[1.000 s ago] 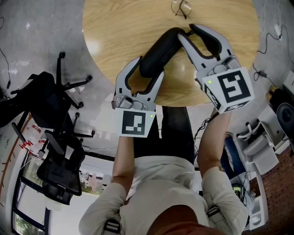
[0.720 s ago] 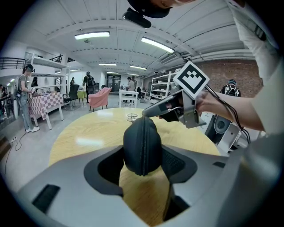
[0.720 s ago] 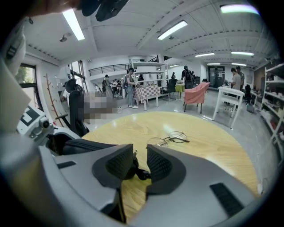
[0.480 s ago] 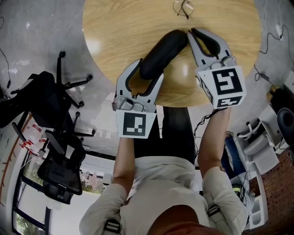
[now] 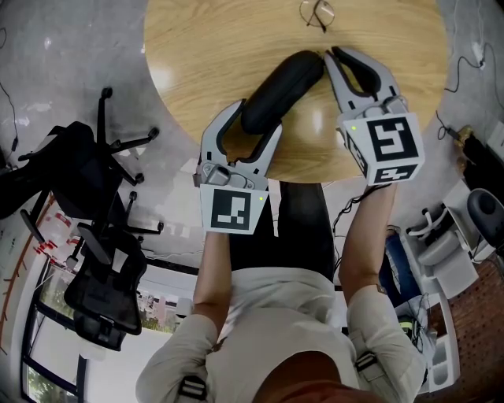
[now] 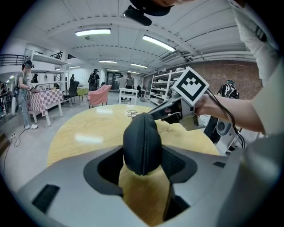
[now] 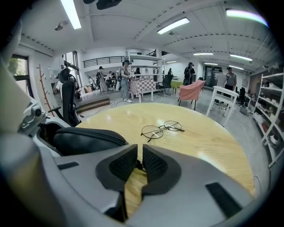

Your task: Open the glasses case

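A black zippered glasses case (image 5: 282, 90) lies slantwise on the round wooden table (image 5: 197, 47). Its near end sits between the pads of my left gripper (image 5: 256, 118), which is shut on it; in the left gripper view the case (image 6: 141, 142) fills the jaws, zipper seam up. At the case's far end my right gripper (image 5: 327, 53) has its jaws almost together. In the right gripper view a small dark zipper pull (image 7: 140, 165) is pinched between that gripper's pads (image 7: 125, 162), with the case (image 7: 84, 139) to the left.
A pair of round wire-framed glasses (image 5: 313, 13) lies on the table just beyond the case's far end. Black office chairs (image 5: 87, 181) stand on the floor to the left. People, tables and shelves fill the room beyond the table.
The right gripper's jaws have gone from wide apart to nearly together at the case's far end, and it has sunk a little. The left gripper and case have stayed put.
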A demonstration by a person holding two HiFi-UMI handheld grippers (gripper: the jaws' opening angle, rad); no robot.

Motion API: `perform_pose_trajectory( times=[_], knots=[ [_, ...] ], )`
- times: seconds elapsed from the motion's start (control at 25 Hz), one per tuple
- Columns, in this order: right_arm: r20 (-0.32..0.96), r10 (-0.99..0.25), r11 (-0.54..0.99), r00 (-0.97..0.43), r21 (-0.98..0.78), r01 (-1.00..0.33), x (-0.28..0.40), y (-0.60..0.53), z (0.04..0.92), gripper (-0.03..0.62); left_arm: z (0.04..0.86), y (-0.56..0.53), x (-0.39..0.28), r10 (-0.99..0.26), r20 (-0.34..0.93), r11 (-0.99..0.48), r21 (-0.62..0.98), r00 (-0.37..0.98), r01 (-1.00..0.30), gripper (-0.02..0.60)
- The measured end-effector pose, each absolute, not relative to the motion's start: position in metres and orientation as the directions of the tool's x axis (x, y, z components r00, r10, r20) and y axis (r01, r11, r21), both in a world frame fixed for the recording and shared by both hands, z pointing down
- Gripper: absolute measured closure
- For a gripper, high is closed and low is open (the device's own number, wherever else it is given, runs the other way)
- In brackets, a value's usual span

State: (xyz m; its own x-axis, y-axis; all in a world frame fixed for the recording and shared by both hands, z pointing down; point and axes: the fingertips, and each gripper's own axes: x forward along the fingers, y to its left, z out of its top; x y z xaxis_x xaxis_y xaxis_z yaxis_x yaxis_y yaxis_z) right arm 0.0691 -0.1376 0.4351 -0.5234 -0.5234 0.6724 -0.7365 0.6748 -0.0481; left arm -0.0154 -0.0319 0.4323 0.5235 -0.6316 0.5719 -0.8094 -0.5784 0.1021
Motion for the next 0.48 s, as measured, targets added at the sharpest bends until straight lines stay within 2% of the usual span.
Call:
perform_pose_trajectory(
  times=[0.48],
  knots=[
    [0.656, -0.546, 0.665, -0.521, -0.038, -0.745, 0.0683, -0.1328, 0.4252, 0.523, 0.4361, -0.0313, -0.0162, -0.63, 0.574, -0.576, 0.106, 0.523, -0.811, 0.302]
  ],
)
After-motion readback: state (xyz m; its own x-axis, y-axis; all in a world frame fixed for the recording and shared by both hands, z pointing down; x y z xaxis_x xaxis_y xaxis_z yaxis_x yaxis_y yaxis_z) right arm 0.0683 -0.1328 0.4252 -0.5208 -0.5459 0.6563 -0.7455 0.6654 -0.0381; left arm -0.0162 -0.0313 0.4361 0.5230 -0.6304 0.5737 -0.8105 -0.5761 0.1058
